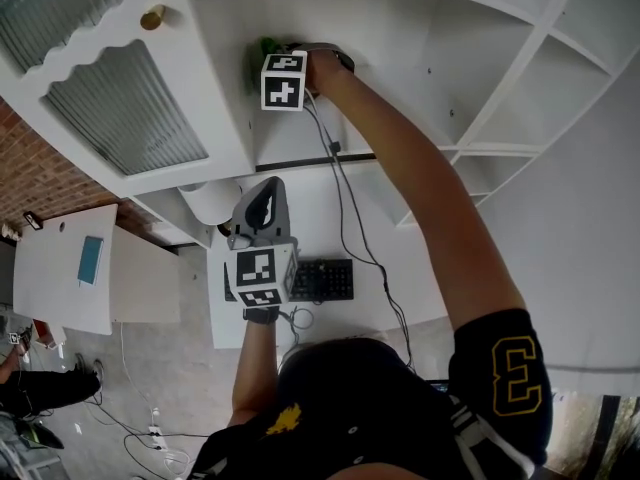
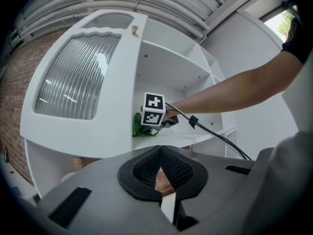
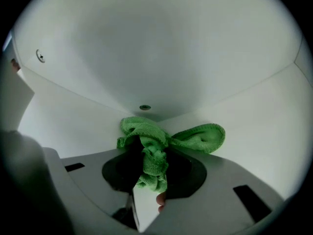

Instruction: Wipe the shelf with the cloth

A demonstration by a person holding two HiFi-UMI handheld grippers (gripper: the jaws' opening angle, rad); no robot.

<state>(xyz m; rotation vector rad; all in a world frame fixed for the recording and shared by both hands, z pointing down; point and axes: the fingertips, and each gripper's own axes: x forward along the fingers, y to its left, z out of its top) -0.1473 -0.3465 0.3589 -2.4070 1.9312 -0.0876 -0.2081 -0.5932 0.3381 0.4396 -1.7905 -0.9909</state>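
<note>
A green cloth (image 3: 155,140) is bunched between the jaws of my right gripper (image 3: 149,153), which is shut on it. The cloth presses into a back corner of the white shelf (image 3: 244,126). In the head view the right gripper (image 1: 272,58) reaches deep into the cabinet's left compartment, and a bit of the cloth (image 1: 267,47) shows beyond its marker cube. From the left gripper view the cloth (image 2: 138,126) lies on the shelf board (image 2: 188,138). My left gripper (image 1: 261,211) hangs below the cabinet, shut and empty (image 2: 160,153).
The cabinet door (image 1: 120,108) with ribbed glass and a round knob (image 1: 152,16) stands open at the left. A black cable (image 1: 345,208) runs down from the right gripper. Below are a keyboard (image 1: 322,280) on a white desk and another white table (image 1: 60,268).
</note>
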